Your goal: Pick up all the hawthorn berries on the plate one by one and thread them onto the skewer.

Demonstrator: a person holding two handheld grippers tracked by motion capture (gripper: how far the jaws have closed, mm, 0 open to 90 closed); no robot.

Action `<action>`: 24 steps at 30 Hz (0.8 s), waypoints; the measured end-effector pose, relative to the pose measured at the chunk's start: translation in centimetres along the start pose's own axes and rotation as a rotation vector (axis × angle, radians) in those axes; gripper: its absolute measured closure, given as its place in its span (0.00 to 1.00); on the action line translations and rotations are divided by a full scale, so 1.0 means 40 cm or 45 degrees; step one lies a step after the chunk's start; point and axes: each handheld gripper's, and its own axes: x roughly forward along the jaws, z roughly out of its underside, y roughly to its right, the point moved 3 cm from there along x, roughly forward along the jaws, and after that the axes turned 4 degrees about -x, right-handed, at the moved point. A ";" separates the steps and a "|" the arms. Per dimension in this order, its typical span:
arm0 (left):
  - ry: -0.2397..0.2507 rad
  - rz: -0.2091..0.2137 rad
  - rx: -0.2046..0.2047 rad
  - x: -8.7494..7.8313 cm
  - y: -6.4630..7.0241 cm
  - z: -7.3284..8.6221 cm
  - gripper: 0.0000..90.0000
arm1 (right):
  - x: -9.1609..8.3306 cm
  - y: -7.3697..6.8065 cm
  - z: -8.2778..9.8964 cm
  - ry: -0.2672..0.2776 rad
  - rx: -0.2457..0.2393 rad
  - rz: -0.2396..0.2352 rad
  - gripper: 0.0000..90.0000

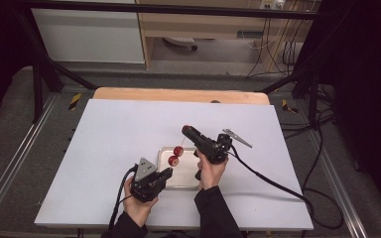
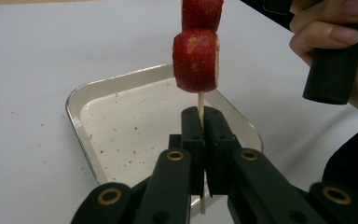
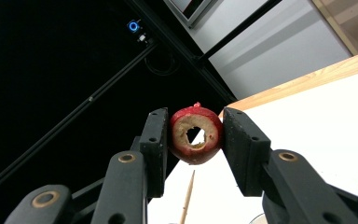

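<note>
Between the closed jaws of the left gripper (image 2: 203, 140) a thin wooden skewer (image 2: 201, 103) is clamped upright, its lower end poking out below the pads. Just above the jaw tips two red fruit pieces (image 2: 196, 60) sit threaded on the stick, touching each other. Behind and below that tool lies a shallow white tray (image 2: 81, 126), its floor bare but for crumbs, its near rim close under the jaws. Beyond the tray the white table (image 1: 119, 129) runs open on the left and far sides up to its wooden edge. The right gripper (image 3: 193, 140), held beside the skewer, is clamped on a cored red fruit ring (image 3: 196, 135), with the skewer tip just below it.
</note>
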 end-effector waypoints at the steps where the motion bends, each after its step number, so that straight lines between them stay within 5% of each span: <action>1: 0.003 -0.002 -0.003 0.000 0.000 0.000 0.97 | 0.000 0.000 0.000 0.003 0.000 -0.002 0.69; 15: 0.023 0.005 -0.032 0.002 0.003 -0.005 0.97 | -0.001 -0.003 0.006 0.020 0.001 -0.006 0.69; 24: 0.054 0.010 -0.102 0.012 0.013 -0.019 0.97 | -0.001 -0.006 0.016 0.047 0.011 -0.004 0.69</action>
